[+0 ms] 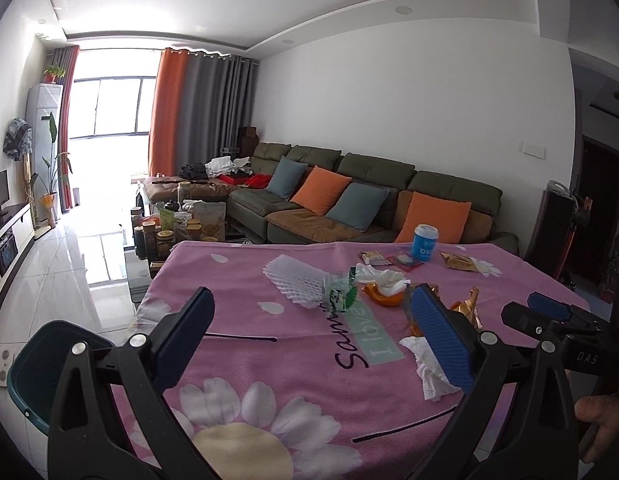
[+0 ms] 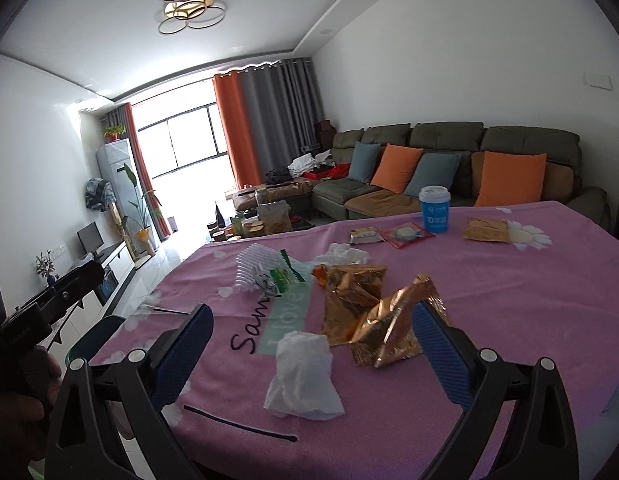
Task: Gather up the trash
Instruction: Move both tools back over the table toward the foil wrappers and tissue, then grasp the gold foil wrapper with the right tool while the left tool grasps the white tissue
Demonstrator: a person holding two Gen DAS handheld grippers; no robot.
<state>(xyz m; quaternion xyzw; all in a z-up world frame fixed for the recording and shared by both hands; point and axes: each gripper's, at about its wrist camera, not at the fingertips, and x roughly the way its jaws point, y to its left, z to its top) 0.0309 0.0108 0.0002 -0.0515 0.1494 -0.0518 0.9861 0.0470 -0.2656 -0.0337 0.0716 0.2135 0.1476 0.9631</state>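
Trash lies scattered on the pink flowered tablecloth point(image 2: 389, 420). A crumpled white tissue point(image 2: 305, 372) sits on the cloth between the spread fingers of my right gripper point(image 2: 311, 354), which is open and empty. Two crinkled gold wrappers point(image 2: 373, 308) lie just beyond it, one near the right finger. My left gripper point(image 1: 313, 336) is open above the cloth, holding nothing. Ahead of it are a white foam net point(image 1: 297, 280), a green-and-white wrapper point(image 1: 339, 296), an orange peel point(image 1: 381, 298) and a tissue wad point(image 1: 379, 276). The near tissue point(image 1: 425, 364) lies by its right finger.
A blue paper cup point(image 2: 434, 210) and three flat snack packets point(image 2: 405, 234) sit at the table's far side. A dark green bin point(image 1: 41, 364) stands on the floor at the table's left edge. Behind the table are a sofa point(image 1: 349, 200) and a cluttered coffee table point(image 1: 177, 224).
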